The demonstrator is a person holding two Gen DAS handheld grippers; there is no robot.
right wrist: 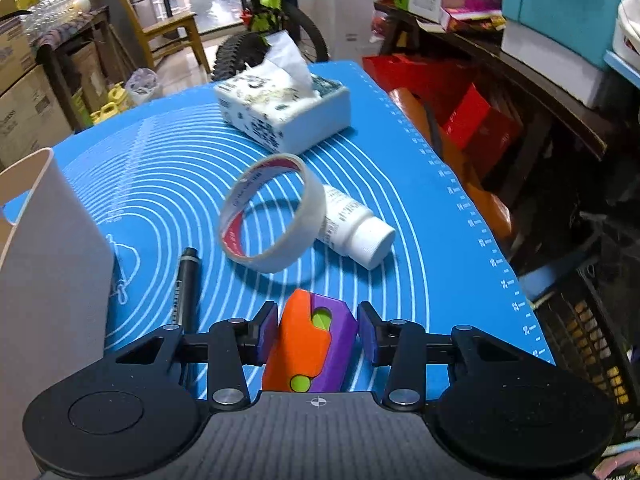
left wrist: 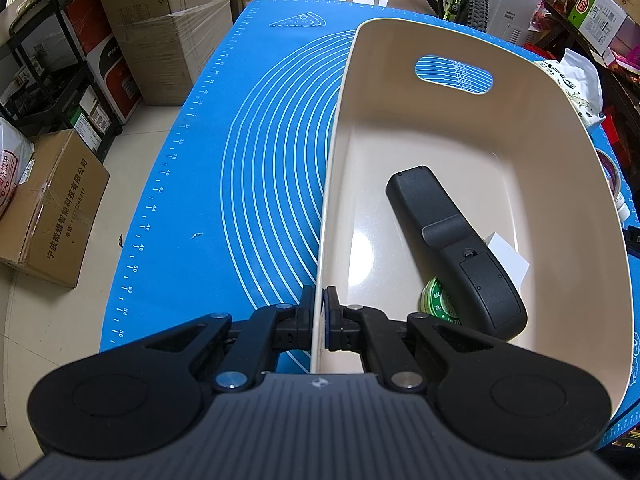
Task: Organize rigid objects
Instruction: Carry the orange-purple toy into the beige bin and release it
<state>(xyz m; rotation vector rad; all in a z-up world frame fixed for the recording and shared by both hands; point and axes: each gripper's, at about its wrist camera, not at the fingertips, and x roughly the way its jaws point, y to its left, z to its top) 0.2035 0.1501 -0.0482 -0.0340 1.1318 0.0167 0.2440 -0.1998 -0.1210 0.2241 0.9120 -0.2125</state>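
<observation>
Counting on mat [right wrist: 168, 184]: one tape ring [right wrist: 272, 213], one bottle [right wrist: 356, 232], one marker [right wrist: 188, 280].

Glossy smooth plastic bin [left wrist: 540, 184]

The black remote [left wrist: 456, 248] hides most of a green round tin [left wrist: 434, 300] and a white card [left wrist: 508, 256]; the beige bin [right wrist: 48, 264] is cut off at the frame's left edge.
</observation>
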